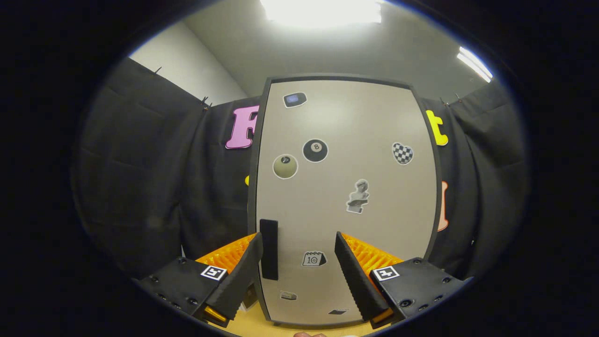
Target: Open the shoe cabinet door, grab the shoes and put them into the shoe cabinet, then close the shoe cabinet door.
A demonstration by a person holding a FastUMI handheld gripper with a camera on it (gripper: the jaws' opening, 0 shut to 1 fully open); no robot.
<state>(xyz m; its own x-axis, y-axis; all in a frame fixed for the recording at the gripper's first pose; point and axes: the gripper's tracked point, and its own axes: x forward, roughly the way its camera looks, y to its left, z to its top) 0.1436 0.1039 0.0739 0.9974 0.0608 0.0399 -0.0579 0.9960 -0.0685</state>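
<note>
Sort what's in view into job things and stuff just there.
Job:
cabinet door, shut
handle, a dark bar just beyond one claw finger
claw, open, aimed at the door

Just there:
stickers on the door
wall cloth
ceiling lights

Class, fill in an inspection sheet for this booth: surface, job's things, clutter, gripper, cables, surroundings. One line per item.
Surface: yellowish floor strip under the cabinet.
Job's things: shoe cabinet door shut, upright; dark vertical handle near its left edge, just ahead of the left finger.
Clutter: stickers on the door, including an eight-ball sticker and a checkered heart sticker.
Gripper: gripper fingers spread open, holding nothing.
Cables: nothing seen.
Surroundings: black cloth wall either side; ceiling light above.
</note>
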